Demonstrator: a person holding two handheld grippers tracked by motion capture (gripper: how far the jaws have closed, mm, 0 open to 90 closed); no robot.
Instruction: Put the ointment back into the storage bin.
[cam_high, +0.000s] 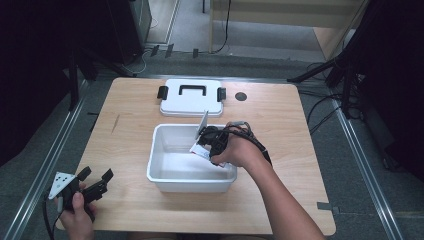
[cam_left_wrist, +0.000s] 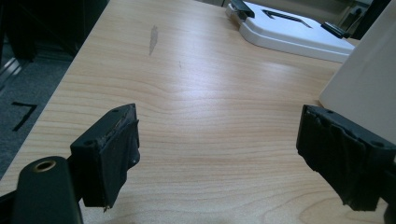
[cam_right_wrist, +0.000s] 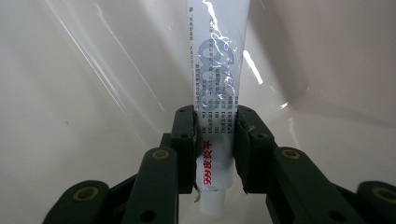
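Tube held inside the white bin.

High view: the right gripper (cam_high: 205, 141) reaches into the bin (cam_high: 165, 181) mid-bench; the left gripper (cam_high: 95, 179) rests at the bench's near left corner; a lid (cam_high: 191, 102) lies behind. Left gripper view: jaws wide, nothing between them. Right gripper view: jaws clamp the tube (cam_right_wrist: 215, 84) near its cap.

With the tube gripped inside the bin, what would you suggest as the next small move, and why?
Probably lower the tube a little further and then open the right gripper. Its jaws clamp the tube near the cap, inside the white bin, above the bin's floor.
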